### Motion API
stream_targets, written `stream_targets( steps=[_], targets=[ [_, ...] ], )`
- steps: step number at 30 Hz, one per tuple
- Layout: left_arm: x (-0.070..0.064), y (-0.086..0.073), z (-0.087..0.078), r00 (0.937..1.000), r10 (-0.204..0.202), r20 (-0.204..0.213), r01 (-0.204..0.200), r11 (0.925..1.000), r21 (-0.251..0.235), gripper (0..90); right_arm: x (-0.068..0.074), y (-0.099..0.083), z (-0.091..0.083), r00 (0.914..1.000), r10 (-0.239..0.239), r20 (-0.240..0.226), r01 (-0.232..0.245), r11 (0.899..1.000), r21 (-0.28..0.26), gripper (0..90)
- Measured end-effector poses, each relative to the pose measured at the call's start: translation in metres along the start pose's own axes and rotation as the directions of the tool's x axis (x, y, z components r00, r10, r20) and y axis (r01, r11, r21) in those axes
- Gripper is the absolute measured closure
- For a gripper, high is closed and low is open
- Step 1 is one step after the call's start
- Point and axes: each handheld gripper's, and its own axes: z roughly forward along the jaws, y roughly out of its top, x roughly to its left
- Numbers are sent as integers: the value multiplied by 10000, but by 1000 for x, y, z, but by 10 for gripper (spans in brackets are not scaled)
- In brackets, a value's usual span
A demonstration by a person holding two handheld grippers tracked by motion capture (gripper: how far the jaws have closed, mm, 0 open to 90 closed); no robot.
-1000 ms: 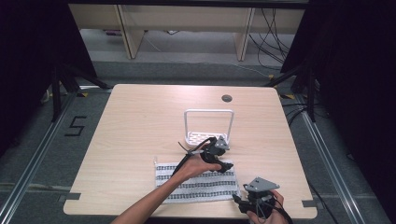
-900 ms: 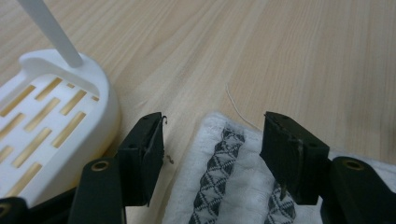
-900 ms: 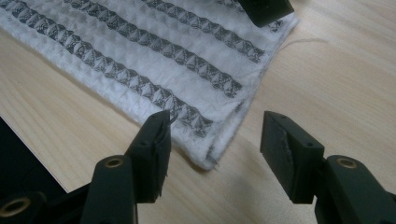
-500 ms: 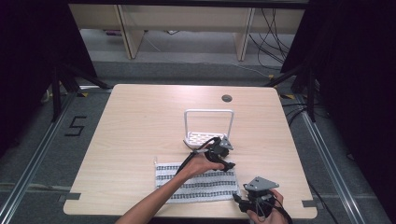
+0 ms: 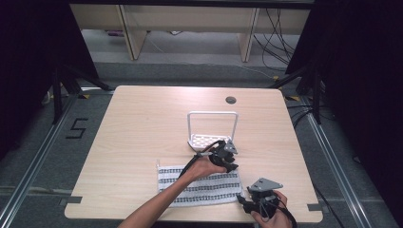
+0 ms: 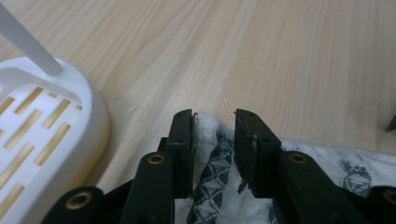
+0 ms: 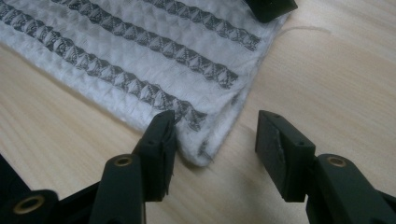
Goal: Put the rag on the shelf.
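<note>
from the high view, your white woven cloth with dark patterned stripes (image 5: 199, 186) lies flat near the front edge of the pale wooden table (image 5: 142, 128), just in front of the white slotted plastic rack with a hooped handle (image 5: 211, 128). your left gripper (image 5: 227, 159) sits at the cloth's far right corner, your right gripper (image 5: 247, 205) at its near right corner.

in the left gripper view, your jaws are narrowed onto a small bunched bit of cloth (image 6: 212, 154) at the very corner, though a sliver of gap seems to remain. so little fabric is in there that it could slip out the moment you lift. the rack's base (image 6: 51, 135) is just beside your jaw, so a sideways pull could knock it.

in the right gripper view, your jaws are spread wide, one touching the cloth's corner (image 7: 205, 140) and the other over bare wood. close now and you may catch only the fringe, or push the corner away and rumple it.
</note>
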Motion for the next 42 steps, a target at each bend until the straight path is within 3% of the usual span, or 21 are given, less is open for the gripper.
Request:
stream_targets(
  steps=[2, 3, 4, 6, 11, 16, 17, 18, 24, 25, 32, 33, 36, 38, 39, 40, 41, 42],
  targets=[
    [0, 0, 0, 10000, -1, 6, 1, 10000, -15, 725, 0, 2, 1, 9998, -199, -16, 199, 9998, -30, 565],
    [0, 0, 0, 10000, -21, 65, 21, 10000, -20, 737, 1, 3, 1, 9999, -32, -157, 33, 10000, 37, 598],
    [0, 0, 0, 9999, -35, 115, 35, 10000, -25, 749, 0, 3, 2, 9995, -284, -147, 284, 9996, -28, 630],
    [0, 0, 0, 9999, -38, 112, 38, 10000, -21, 778, 2, 4, 2, 9993, -204, -317, 205, 9998, 31, 689],
    [0, 0, -1, 9992, 353, 161, -353, 9994, -23, 839, 1, 4, 3, 9962, -669, -556, 662, 9977, -153, 834],
    [2, 0, -6, 9996, 194, 221, -189, 9996, -217, 854, 2, 5, 2, 9962, -706, -509, 692, 9972, -288, 864],
    [2, 1, -12, 9996, 16, 264, -6, 9993, -387, 854, 3, 6, -2, 9966, -648, -507, 626, 9971, -433, 867],
    [2, 2, -15, 9997, 15, 235, -4, 9989, -473, 855, 1, 7, -2, 9944, -963, -434, 934, 9936, -631, 868],
    [3, 6, -33, 10000, 9, 89, -2, 9969, -785, 856, 0, 12, -9, 9930, -1148, -291, 1108, 9872, -1147, 870],
    [3, 8, -40, 10000, 32, 23, -30, 9964, -846, 856, 2, 15, -12, 9943, -1010, -346, 958, 9869, -1296, 870],
    [5, 17, -68, 9998, 128, -165, -143, 9950, -989, 856, 2, 28, -23, 9913, -1219, -502, 1108, 9767, -1840, 874],
    [5, 19, -77, 9996, 133, -235, -158, 9935, -1130, 856, 0, 34, -29, 9897, -1353, -470, 1219, 9678, -2201, 875],
    [6, 24, -102, 9985, -16, -549, -66, 9887, -1497, 856, 2, 43, -37, 9913, -1149, -646, 957, 9643, -2469, 875],
    [6, 25, -109, 9983, -68, -583, -25, 9874, -1580, 856, 2, 50, -42, 9893, -1357, -538, 1154, 9526, -2815, 875],
    [7, 27, -123, 9975, -162, -687, 33, 9830, -1838, 856, 1, 54, -45, 9868, -1551, -458, 1349, 9457, -2958, 875],
    [7, 27, -123, 9975, -162, -687, 33, 9830, -1838, 855, 1, 54, -45, 9868, -1551, -458, 1349, 9457, -2958, 875],
    [8, 28, -137, 9965, -374, -747, 203, 9759, -2173, 855, 1, 63, -50, 9891, -1339, -604, 1090, 9446, -3096, 875],
    [9, 29, -144, 9967, -373, -724, 197, 9727, -2311, 855, 0, 67, -53, 9897, -1344, -495, 1118, 9409, -3197, 875]
  ],
)
